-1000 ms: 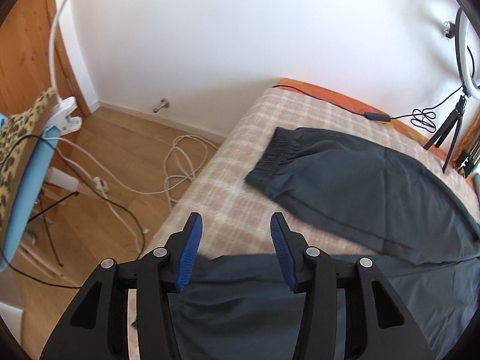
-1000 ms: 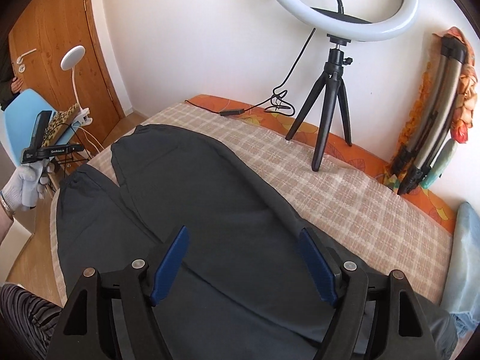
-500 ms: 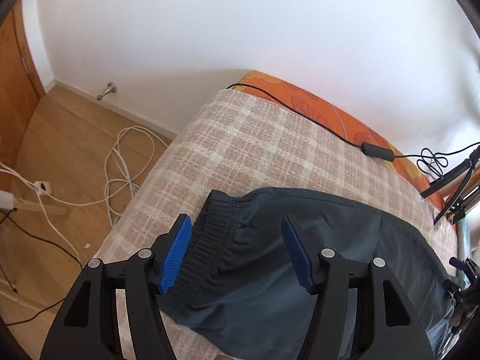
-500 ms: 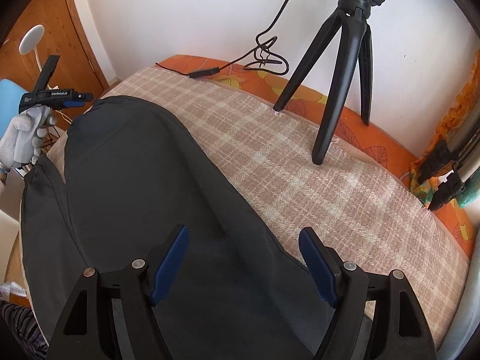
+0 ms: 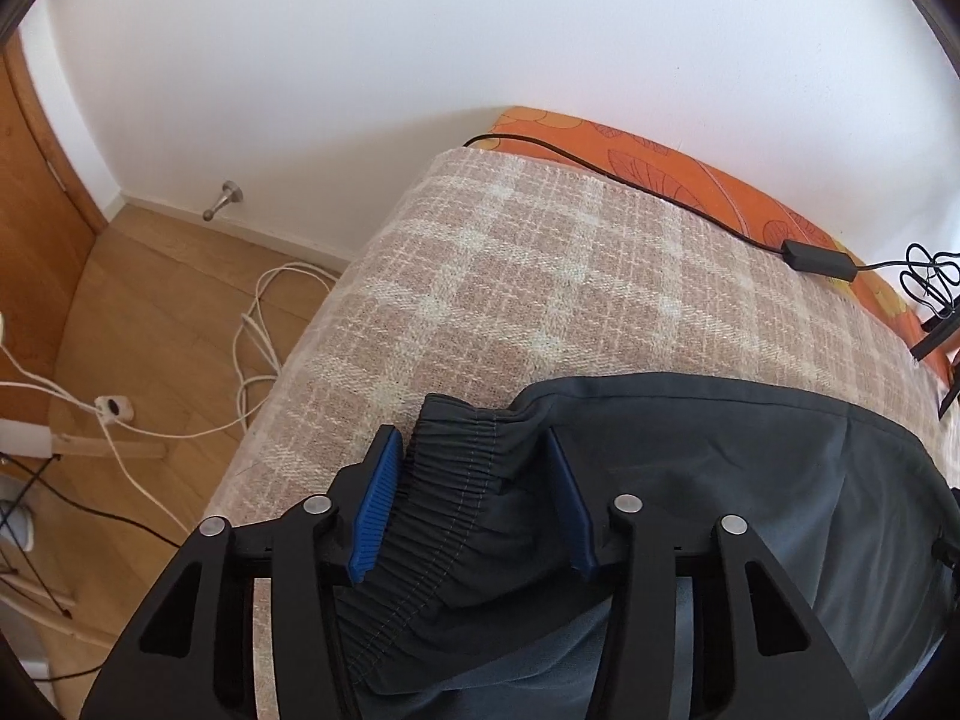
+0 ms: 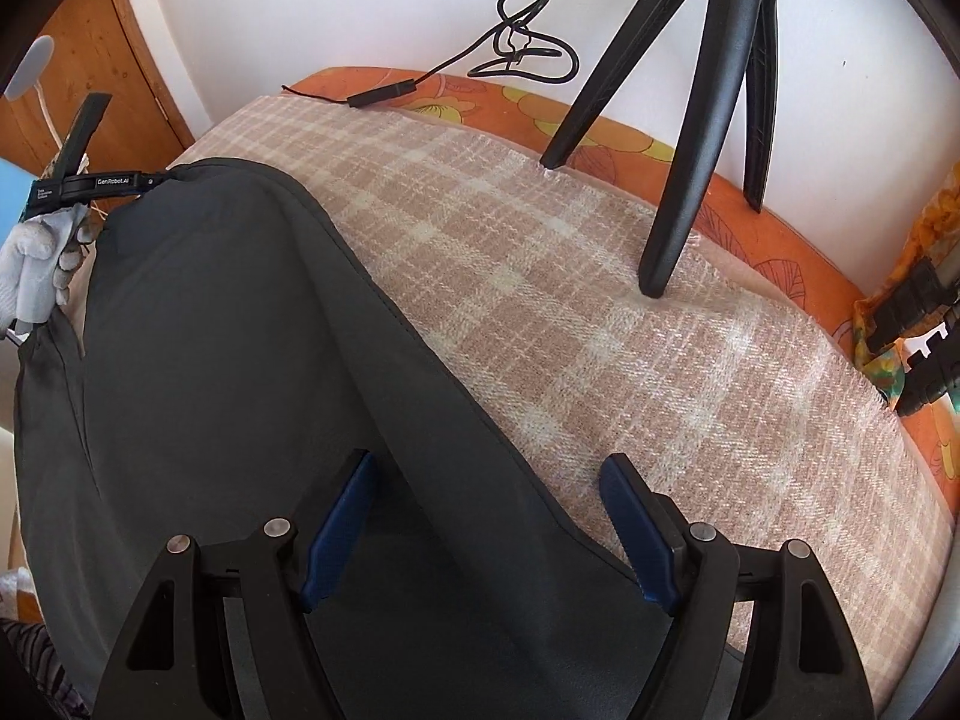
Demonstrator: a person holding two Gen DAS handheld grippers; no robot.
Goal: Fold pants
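Dark grey pants (image 6: 240,330) lie spread on a plaid blanket (image 5: 540,276) over the bed. In the left wrist view the elastic hem (image 5: 456,480) of one leg stands bunched between the blue pads of my left gripper (image 5: 471,450). Its jaws are closing, and both pads touch the gathered fabric. My right gripper (image 6: 486,468) is open wide, low over the pants' far edge, one finger over the fabric and one over the blanket. A white-gloved hand (image 6: 36,264) holding the left gripper shows at the left edge of the right wrist view.
A black tripod (image 6: 678,180) stands on the bed near the wall. A black cable with an inline box (image 5: 816,255) runs along the orange sheet (image 5: 660,156). White cords (image 5: 258,324) lie on the wooden floor beside the bed's left edge.
My left gripper moved from the near leg over to the far leg's elastic hem, sank onto it and narrowed, bunching the fabric. My right gripper dropped lower, toward the pants' far edge.
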